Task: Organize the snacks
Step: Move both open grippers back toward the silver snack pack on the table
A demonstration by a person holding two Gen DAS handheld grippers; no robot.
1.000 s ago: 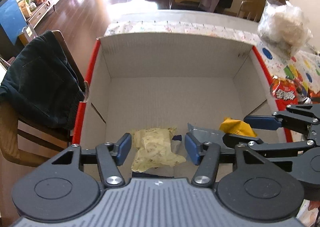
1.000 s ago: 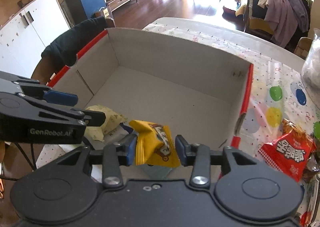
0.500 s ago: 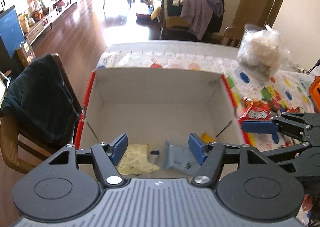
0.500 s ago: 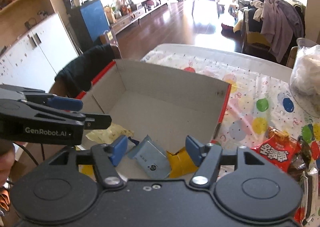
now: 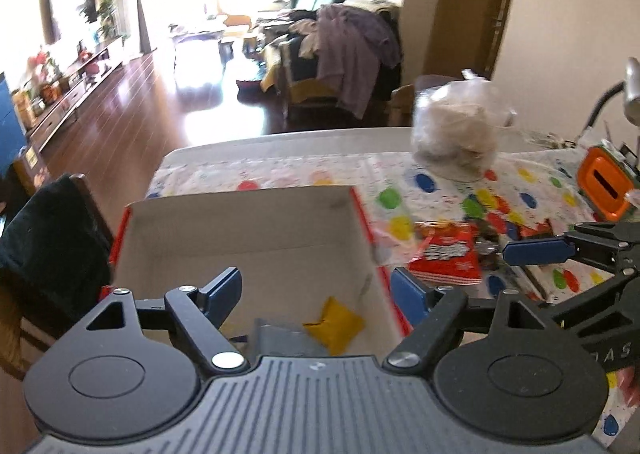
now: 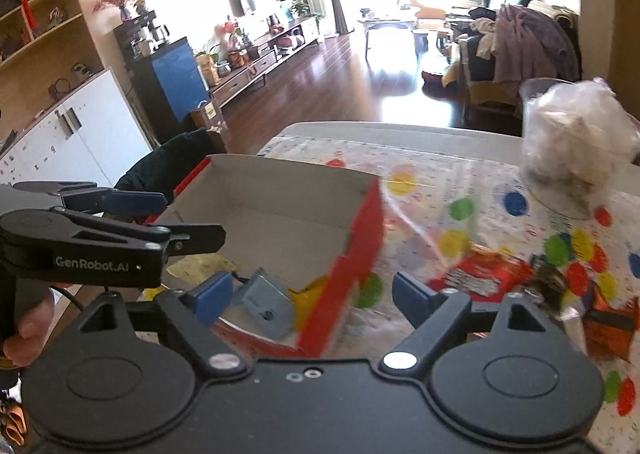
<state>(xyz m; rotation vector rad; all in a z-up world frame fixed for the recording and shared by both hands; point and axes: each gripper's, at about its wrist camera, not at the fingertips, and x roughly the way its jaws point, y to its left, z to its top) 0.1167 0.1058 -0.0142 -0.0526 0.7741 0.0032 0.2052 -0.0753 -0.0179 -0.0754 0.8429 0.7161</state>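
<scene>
Left gripper (image 5: 316,290): jaws just opened wider, now spread, nothing between the pads. Below and ahead of them, inside the cardboard box (image 5: 240,230): pale yellow packet (image 6: 200,268) toward the left pad, grey packet (image 5: 280,338) at centre, yellow packet (image 5: 334,324) toward the right pad, near the box's right wall; all three lying loose on the box floor, clear of the jaws. Rest of the box floor bare, far wall well ahead. Red right-hand wall of the box standing just beside the right pad of the left gripper and between the two tools. Right gripper (image 6: 312,292): jaws likewise just opened, now released and empty, straddling that red wall, left pad over the box, right pad over the bench (image 6: 420,182). Next candidate judged to be the red snack bag (image 6: 480,274), flat on the dotted cloth ahead and right of the right gripper's jaws, long axis running roughly across them; right hand plainly nearer. Dark wrappers (image 6: 552,286) crowded against its far right side; approach from the left side open. Clear plastic bag (image 6: 576,146) well beyond, out of the way. Box wall the one edge to clear on the carry back.
</scene>
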